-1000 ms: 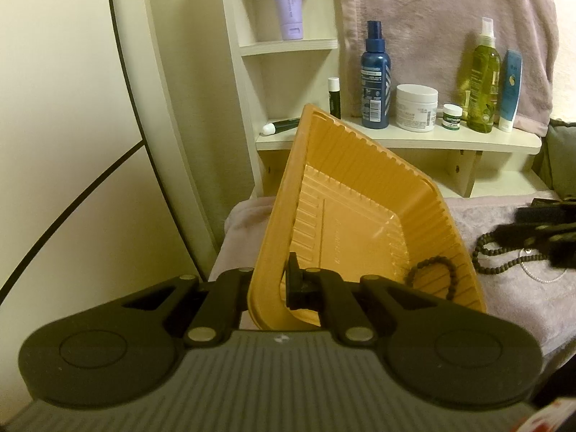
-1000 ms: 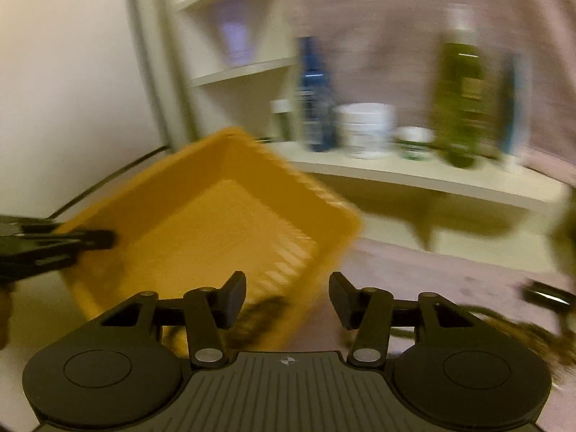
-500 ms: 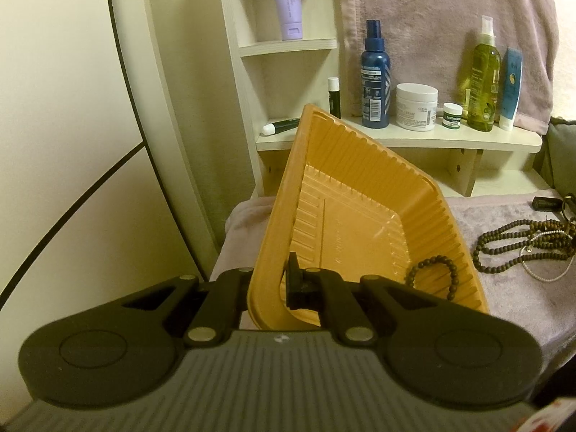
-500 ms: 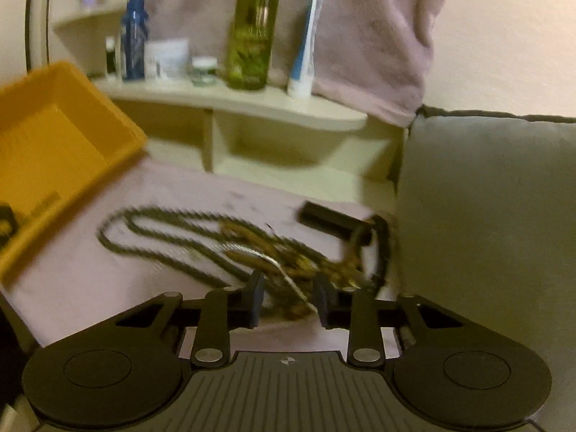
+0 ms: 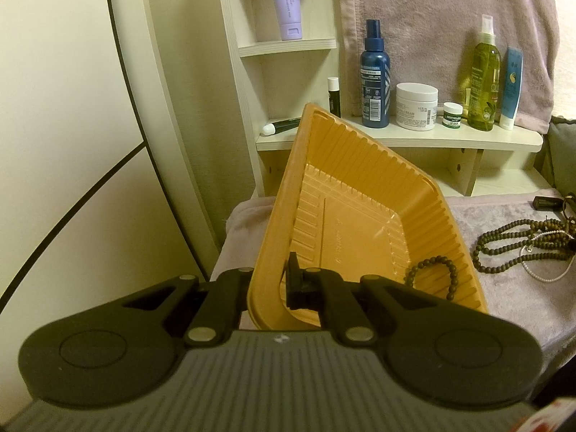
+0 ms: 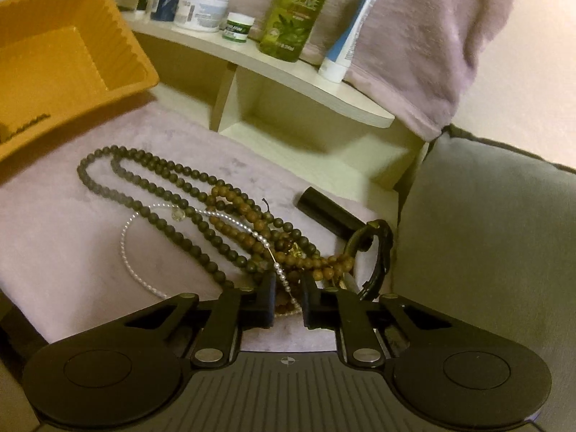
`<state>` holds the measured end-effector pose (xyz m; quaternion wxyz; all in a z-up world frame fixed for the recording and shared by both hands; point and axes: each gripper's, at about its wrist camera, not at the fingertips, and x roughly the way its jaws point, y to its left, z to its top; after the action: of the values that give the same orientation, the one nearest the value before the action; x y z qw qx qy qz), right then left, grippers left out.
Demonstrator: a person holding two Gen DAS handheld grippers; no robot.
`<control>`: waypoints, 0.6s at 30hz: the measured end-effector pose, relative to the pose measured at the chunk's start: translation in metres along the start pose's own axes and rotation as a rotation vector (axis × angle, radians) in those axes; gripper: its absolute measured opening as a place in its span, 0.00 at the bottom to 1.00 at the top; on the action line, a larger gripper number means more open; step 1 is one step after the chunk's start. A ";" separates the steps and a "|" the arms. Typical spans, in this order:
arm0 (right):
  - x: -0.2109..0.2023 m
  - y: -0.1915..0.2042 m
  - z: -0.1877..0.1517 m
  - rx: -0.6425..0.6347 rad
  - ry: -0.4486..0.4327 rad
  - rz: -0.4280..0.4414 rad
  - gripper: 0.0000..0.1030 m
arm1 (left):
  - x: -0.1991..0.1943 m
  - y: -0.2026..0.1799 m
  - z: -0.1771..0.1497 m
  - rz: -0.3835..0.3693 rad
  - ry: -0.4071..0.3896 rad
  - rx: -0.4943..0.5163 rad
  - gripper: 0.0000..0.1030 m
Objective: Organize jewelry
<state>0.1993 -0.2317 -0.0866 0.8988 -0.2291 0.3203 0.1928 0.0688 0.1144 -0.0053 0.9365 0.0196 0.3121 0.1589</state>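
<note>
My left gripper [image 5: 268, 284] is shut on the near rim of a yellow plastic tray [image 5: 345, 194] and holds it tilted, its left side raised. A dark bead bracelet [image 5: 433, 273] lies in the tray's low right corner. My right gripper [image 6: 286, 298] sits low over a tangled pile of jewelry on the pink cloth: a dark bead necklace [image 6: 144, 176], a brown bead strand [image 6: 248, 216] and a thin pearl chain [image 6: 133, 252]. Its jaws are narrowly apart around the pearl chain and brown beads. The tray [image 6: 72, 54] also shows at the upper left of the right wrist view.
A cream shelf [image 5: 414, 136] behind holds a blue spray bottle [image 5: 374, 79], white jar [image 5: 417, 106], green oil bottle [image 5: 486, 79] and tubes. A black tube [image 6: 329, 212] and dark strap [image 6: 381, 248] lie by the pile. A grey cushion [image 6: 486, 234] stands at the right.
My right gripper swung right from the tray, leaving the dark bracelet in it, came down onto the jewelry pile and narrowed its jaws. The left gripper and tray held still.
</note>
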 end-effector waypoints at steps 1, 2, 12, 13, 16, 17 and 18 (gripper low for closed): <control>0.000 0.000 0.000 -0.008 0.000 -0.003 0.11 | 0.000 0.000 0.000 -0.001 0.000 0.001 0.05; 0.000 0.001 0.000 -0.017 0.001 -0.005 0.06 | 0.000 0.000 0.000 -0.001 0.000 0.000 0.05; -0.034 -0.002 0.007 0.013 -0.081 -0.041 0.02 | 0.000 0.000 0.000 -0.002 -0.001 0.002 0.05; -0.041 -0.005 0.010 0.028 -0.101 -0.048 0.02 | 0.000 -0.001 0.001 -0.001 0.000 0.001 0.05; -0.061 -0.011 0.018 0.056 -0.157 -0.070 0.02 | -0.001 -0.001 0.001 -0.001 -0.001 0.000 0.05; -0.069 -0.013 0.021 0.064 -0.181 -0.079 0.02 | -0.001 -0.001 0.001 -0.001 -0.001 0.001 0.05; -0.075 -0.016 0.024 0.069 -0.199 -0.085 0.02 | -0.001 -0.001 0.001 -0.002 -0.002 0.001 0.05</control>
<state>0.1648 -0.2466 -0.0158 0.9408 -0.1912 0.2259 0.1650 0.0690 0.1131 -0.0041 0.9368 0.0200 0.3115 0.1579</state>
